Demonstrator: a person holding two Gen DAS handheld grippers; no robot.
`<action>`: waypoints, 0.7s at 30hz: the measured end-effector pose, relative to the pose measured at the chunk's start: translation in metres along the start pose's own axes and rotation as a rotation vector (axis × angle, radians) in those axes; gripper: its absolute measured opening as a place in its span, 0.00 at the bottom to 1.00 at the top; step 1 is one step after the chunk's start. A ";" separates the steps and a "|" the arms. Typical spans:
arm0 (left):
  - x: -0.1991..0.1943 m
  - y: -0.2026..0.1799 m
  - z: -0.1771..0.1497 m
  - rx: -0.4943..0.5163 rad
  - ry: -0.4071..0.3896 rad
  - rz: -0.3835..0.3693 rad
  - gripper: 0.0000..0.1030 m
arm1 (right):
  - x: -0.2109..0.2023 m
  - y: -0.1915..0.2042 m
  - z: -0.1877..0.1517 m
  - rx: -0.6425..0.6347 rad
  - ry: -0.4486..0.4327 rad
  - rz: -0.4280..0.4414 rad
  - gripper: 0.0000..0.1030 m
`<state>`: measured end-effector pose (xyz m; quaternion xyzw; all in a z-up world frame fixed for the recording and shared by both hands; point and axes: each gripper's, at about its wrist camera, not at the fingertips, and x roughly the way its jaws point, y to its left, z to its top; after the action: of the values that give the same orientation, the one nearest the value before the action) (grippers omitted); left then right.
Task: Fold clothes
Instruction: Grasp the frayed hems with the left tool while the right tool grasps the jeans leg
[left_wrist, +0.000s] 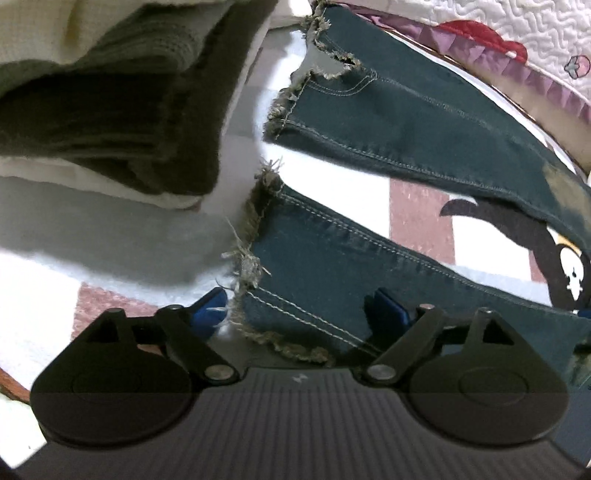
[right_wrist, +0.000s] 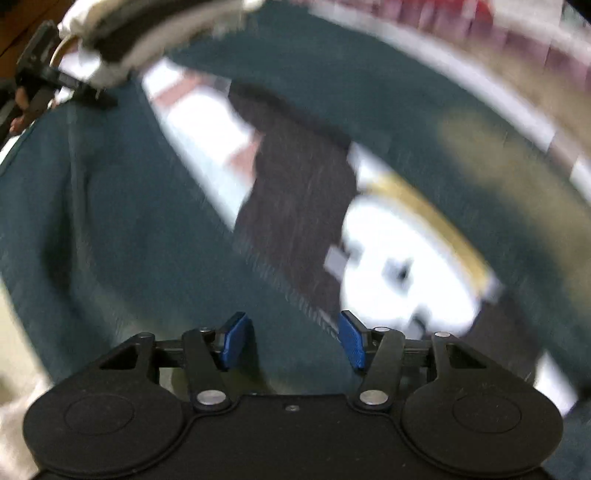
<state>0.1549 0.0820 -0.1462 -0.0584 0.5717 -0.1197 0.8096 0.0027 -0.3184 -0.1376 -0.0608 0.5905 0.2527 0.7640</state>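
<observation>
1. Blanket (left_wrist: 369, 199): checked, cartoon print, spread flat under everything.
2. Jeans (left_wrist: 424, 122): dark denim, both legs laid out apart on the blanket, frayed hems toward a folded stack (left_wrist: 110, 122).
3. Left gripper (left_wrist: 299, 314): fingers wide apart, straddling the near leg's hem corner, not pinching yet.
4. Right gripper (right_wrist: 291, 339): fingers apart over denim, nothing held; view blurred.
5. Judgement: pinch the hem square, then lift both ends together to keep the fold even.
</observation>
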 end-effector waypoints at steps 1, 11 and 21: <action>-0.001 -0.002 -0.001 0.004 -0.008 0.003 0.82 | 0.002 0.005 -0.003 -0.033 -0.017 -0.018 0.70; -0.038 -0.065 -0.013 0.402 -0.246 0.163 0.05 | 0.006 0.040 -0.016 -0.084 -0.241 -0.142 0.17; -0.088 -0.079 0.014 0.405 -0.446 0.312 0.06 | -0.030 0.052 -0.002 -0.089 -0.568 -0.409 0.07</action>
<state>0.1305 0.0284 -0.0433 0.1669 0.3473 -0.0896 0.9184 -0.0280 -0.2832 -0.0991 -0.1383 0.3185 0.1267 0.9292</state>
